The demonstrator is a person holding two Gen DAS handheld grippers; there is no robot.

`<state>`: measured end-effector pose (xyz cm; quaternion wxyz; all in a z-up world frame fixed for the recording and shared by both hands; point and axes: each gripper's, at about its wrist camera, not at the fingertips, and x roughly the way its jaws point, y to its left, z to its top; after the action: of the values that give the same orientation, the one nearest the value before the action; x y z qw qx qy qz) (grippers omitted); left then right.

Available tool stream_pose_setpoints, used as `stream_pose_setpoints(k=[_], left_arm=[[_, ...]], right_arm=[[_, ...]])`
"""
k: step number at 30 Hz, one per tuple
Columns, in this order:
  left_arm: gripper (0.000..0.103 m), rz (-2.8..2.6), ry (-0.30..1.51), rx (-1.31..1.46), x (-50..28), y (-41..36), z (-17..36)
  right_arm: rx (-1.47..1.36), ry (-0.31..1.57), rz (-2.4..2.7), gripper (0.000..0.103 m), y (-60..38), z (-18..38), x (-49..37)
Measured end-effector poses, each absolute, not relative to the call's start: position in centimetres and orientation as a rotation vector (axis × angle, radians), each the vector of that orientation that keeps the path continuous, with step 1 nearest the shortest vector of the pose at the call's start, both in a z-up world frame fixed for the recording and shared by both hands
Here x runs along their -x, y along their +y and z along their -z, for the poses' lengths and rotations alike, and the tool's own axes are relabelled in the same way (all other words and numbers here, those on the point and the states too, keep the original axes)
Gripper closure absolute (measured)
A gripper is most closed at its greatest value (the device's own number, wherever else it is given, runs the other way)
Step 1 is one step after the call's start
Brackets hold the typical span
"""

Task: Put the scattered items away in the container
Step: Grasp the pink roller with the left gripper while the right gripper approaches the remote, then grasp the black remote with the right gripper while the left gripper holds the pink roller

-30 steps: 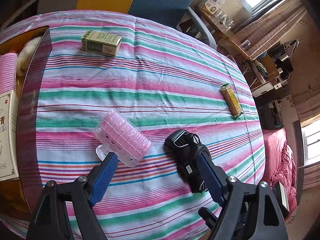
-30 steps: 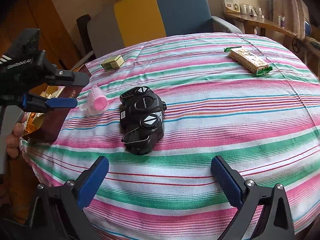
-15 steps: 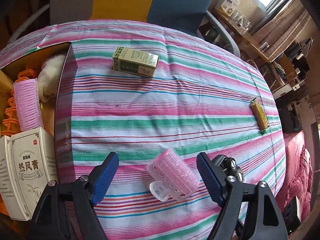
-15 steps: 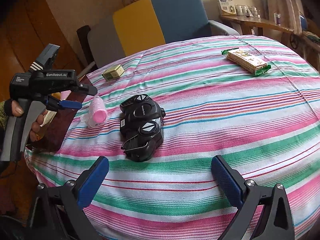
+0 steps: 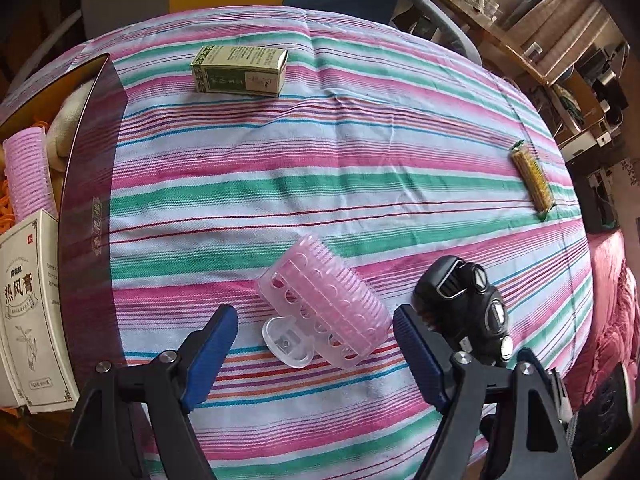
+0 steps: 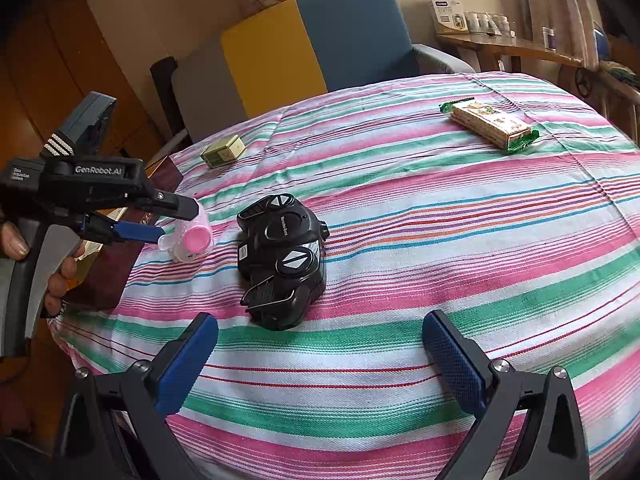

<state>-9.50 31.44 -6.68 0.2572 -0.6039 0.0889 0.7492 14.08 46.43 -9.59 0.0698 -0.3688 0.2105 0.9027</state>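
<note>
Having drifted forward, the left gripper (image 5: 314,344) is now bracketing the translucent pink plastic hair roller (image 5: 326,306), jaws spread wide, its long axis lying diagonally across the gap.

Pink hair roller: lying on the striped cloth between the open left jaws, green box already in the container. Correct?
Not quite. The green box is still out on the striped cloth, not in the container, as the left wrist view shows. The pink hair roller does lie between the open left gripper jaws.
</note>
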Motion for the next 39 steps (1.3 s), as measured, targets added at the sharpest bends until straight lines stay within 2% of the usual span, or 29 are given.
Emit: stream_pose_setpoints(k=[8, 13, 15, 19, 23, 28, 35, 39], left_arm=[[0.021, -2.070, 0.358, 1.617, 10.4, 30.8, 6.4], [0.022, -2.057, 0.155, 1.625, 10.7, 29.6, 5.8], [0.022, -2.060, 0.126, 1.625, 10.6, 29.7, 5.7], [0.022, -2.064, 0.282, 1.590, 9.8, 31.3, 6.8], [0.023, -1.973, 0.367, 1.475, 8.3, 33.2, 7.3], [0.023, -1.837, 0.401, 1.372, 6.2, 34.8, 7.1], [0.023, -1.916, 0.306, 1.406, 7.5, 32.5, 6.3], [0.023, -1.907, 0.159, 1.483, 7.9, 31.3, 6.2]], right_arm=[[1.094, 0.639, -2.733, 0.000, 46.5, 9.7, -14.3], [1.102, 0.585, -2.730, 0.000, 46.1, 9.7, -14.1], [1.111, 0.537, -2.729, 0.000, 45.7, 9.8, -14.0], [1.128, 0.516, -2.708, 0.000, 45.5, 9.6, -13.7], [1.157, 0.618, -2.705, 0.000, 46.2, 8.5, -13.0], [1.149, 0.524, -2.755, 0.000, 45.9, 7.3, -11.7], [1.225, 0.430, -2.767, 0.000, 46.1, 7.7, -11.8], [1.234, 0.349, -2.786, 0.000, 45.7, 7.3, -10.9]])
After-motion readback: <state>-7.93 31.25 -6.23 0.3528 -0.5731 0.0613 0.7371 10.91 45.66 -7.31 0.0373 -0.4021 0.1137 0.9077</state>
